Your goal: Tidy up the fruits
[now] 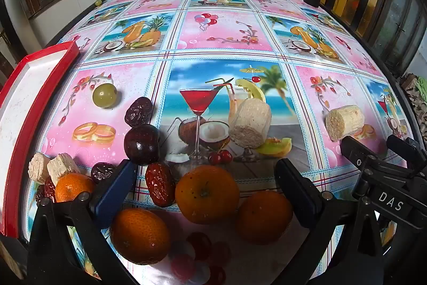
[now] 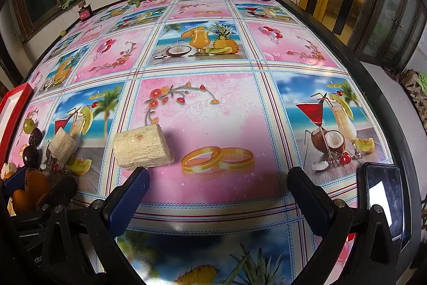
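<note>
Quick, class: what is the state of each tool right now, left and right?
Left tool: open, holding nothing; oranges lie on the table between its fingers.
Right tool: open, holding nothing.

Four oranges (image 1: pixel 206 194) clustered at the near table edge, unpeeled, one apart to the left. Wrinkled red dates (image 1: pixel 159 183) and a glossy dark plum (image 1: pixel 141 141) just beyond. One green grape (image 1: pixel 104 95) lying alone, near the red tray (image 1: pixel 37 108). Pale sugarcane chunks (image 1: pixel 249 122) scattered, all resting on the cloth.
</note>
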